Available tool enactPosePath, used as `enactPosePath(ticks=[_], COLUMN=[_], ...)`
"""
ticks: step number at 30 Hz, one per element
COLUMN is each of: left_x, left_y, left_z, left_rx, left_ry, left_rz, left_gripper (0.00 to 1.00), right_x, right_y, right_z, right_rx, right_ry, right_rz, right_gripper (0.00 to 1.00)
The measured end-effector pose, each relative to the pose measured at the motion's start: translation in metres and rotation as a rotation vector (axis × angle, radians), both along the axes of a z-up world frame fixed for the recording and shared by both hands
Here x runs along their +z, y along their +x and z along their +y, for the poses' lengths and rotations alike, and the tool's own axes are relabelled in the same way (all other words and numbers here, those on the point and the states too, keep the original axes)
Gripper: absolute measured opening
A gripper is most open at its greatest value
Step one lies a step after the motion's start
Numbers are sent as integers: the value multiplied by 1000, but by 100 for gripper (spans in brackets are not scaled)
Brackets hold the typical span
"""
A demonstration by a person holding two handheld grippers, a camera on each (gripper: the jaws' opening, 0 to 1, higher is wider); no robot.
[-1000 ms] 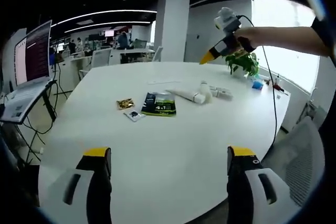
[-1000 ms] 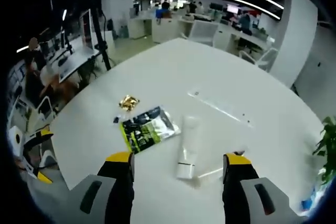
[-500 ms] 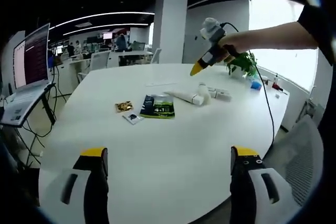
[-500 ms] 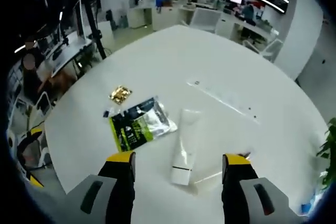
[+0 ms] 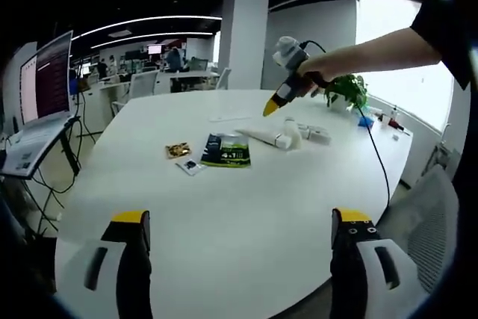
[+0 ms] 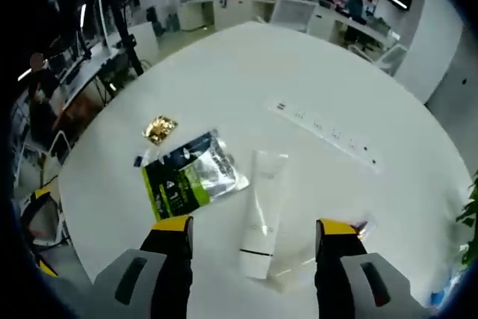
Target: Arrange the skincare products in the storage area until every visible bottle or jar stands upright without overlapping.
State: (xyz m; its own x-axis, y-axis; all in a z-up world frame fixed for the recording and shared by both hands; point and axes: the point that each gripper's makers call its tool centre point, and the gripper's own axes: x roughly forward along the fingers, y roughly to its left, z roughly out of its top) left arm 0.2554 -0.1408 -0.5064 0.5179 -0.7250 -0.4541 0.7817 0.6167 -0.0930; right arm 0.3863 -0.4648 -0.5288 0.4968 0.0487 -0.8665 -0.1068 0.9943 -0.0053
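Lying flat mid-table, white tube (image 6: 264, 211) between spread right tongs (image 6: 258, 233).

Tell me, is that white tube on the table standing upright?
No, the white tube lies flat on the white table, beside the green and black packet, between the right gripper's open jaws.

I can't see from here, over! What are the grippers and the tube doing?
Both grippers open, empty. Right gripper hovers over the white tube, lying flat on the table. Green pouch beside it, apart.
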Motion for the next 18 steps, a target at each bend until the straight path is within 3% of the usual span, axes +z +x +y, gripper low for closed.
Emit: enactPosePath(ticks=[5, 12, 18], left_x=[2, 2, 1], left_y=[-3, -6, -7], left_z=[-4, -8, -9], left_rx=[-3, -14, -12], left_ry=[8, 20, 30], left_rz=[0, 12, 27], left_gripper=[95, 95, 95], right_x=[-10, -34, -36], right_y=[-3, 13, 10], right_z=[-2, -8, -8], right_rx=[13, 6, 17], right_ry=[-24, -19, -39], right_rz=[25, 59, 85], right_gripper=[67, 68, 67])
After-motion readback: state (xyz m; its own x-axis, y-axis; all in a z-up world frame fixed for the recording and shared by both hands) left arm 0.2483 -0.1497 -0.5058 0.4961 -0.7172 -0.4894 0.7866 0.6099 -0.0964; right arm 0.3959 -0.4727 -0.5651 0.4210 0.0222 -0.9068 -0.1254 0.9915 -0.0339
